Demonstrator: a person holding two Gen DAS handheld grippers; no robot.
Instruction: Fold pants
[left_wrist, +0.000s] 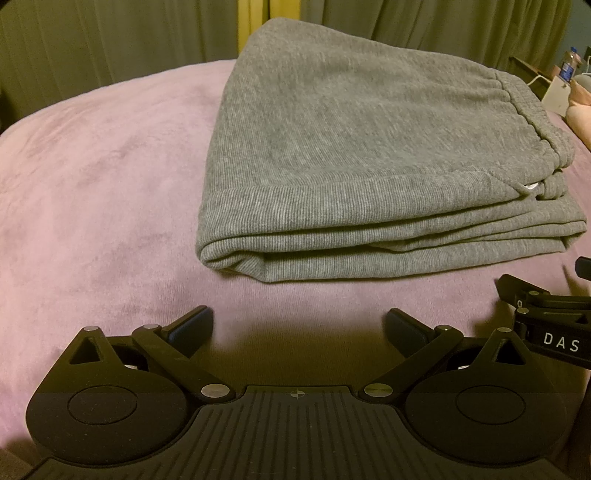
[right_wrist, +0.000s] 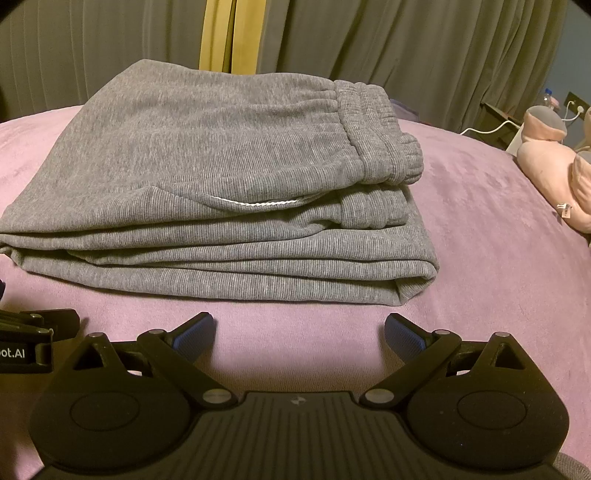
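Folded grey pants (right_wrist: 207, 192) lie on the pink bed (right_wrist: 461, 258). Near them, left tool (left_wrist: 299, 325) and right tool (right_wrist: 300, 330) gape apart, empty; the pants' far edge is hidden.

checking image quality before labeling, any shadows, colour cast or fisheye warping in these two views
Left wrist view: yellowish cast, dark shadow on the blanket under the open left gripper, bed edge bowed. Right wrist view: cooler, pants sharp, curtain curved, corners vignetted.
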